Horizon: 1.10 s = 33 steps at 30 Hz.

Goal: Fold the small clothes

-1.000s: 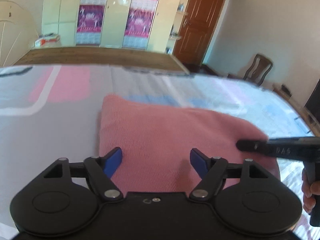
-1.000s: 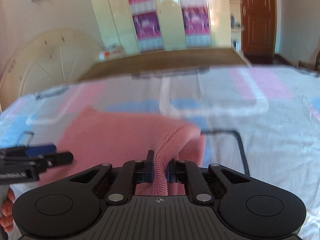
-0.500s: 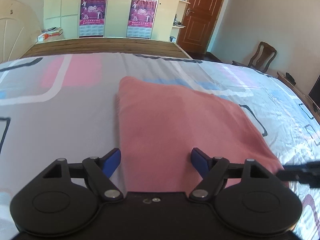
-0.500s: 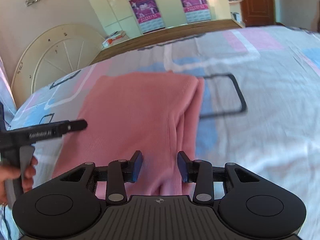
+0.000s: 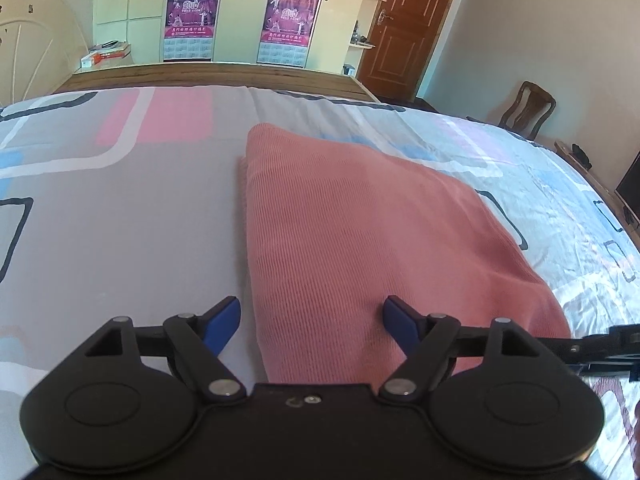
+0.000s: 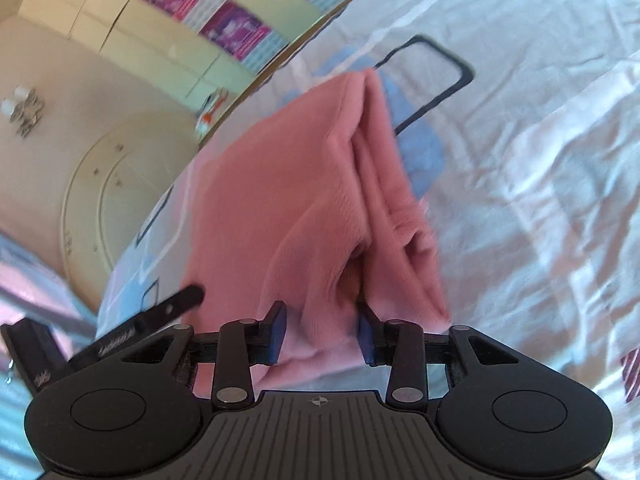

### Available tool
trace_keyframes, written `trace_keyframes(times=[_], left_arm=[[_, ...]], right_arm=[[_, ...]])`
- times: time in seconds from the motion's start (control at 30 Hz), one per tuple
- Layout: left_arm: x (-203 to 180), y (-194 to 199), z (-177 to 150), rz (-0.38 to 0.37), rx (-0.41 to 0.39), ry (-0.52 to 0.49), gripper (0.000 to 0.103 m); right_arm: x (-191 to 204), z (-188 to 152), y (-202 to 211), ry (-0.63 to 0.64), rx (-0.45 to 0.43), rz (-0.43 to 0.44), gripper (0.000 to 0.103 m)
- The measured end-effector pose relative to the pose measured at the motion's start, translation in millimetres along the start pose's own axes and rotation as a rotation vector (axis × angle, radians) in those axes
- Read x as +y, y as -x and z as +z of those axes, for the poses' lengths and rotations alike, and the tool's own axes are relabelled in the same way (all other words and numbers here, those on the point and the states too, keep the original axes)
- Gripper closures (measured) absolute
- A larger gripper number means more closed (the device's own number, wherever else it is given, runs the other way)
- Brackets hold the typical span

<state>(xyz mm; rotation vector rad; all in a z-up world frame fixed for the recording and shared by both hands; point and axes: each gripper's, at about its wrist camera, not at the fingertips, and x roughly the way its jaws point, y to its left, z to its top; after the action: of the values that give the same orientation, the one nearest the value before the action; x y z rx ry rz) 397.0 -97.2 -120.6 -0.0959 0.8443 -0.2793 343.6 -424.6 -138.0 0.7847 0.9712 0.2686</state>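
A pink knitted garment lies folded flat on the bed sheet. My left gripper hovers open over its near left corner, the left pad above the sheet and the right pad above the cloth. In the right wrist view the garment shows its layered edge as a bunched fold. My right gripper is rolled to one side, its jaws partly apart and closing, with that fold between the pads. The left gripper's finger shows at the left, and the right gripper reaches in at the right edge.
The patterned sheet covers a wide bed with a wooden footboard. Wardrobes with posters, a brown door and a wooden chair stand beyond. A round headboard is at the left.
The right gripper let go of the raised fold, which dropped onto the garment, then rolled and came low at the layered edge. The left gripper shifted to the garment's left corner.
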Motion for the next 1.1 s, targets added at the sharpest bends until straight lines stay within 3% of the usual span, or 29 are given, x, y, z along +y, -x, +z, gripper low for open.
trace_keyframes(times=[0.1,0.2,0.37,0.43,0.53,0.63,0.77,0.9,1.03,1.1], left_arm=[[-3,2,1,-0.001,0.0,-0.016,0.026],[-7,4,-3,-0.017,0.001,-0.041,0.026],[-5,-12,-22,-0.021,0.114,-0.038,0.026],[-2,-11,-26,-0.026,0.118,-0.037,0.027],[0,-3,-22,-0.037,0.116,-0.044,0.033],[2,4,-10,-0.038,0.082,-0.022,0.033],[-3,4,14,-0.056,0.039,0.002,0.033],[-17,-8,32,-0.059,-0.008,-0.029,0.033],[-19,-32,25,-0.014,0.014,-0.059,0.029],[-17,-33,19,-0.008,0.016,-0.09,0.026]], right_arm=[[10,5,11,0.079,-0.059,-0.073,0.092],[30,4,39,0.241,-0.157,-0.142,0.092],[7,-7,6,0.256,0.003,-0.241,0.092],[5,-4,8,0.219,-0.019,-0.231,0.091],[13,2,28,0.208,-0.102,-0.219,0.069],[28,11,39,0.271,-0.167,-0.238,0.068],[51,22,25,0.367,-0.195,-0.268,0.068],[66,19,2,0.393,-0.229,-0.244,0.068],[57,0,-33,0.434,-0.188,-0.293,0.068],[44,-18,-45,0.521,-0.191,-0.32,0.068]])
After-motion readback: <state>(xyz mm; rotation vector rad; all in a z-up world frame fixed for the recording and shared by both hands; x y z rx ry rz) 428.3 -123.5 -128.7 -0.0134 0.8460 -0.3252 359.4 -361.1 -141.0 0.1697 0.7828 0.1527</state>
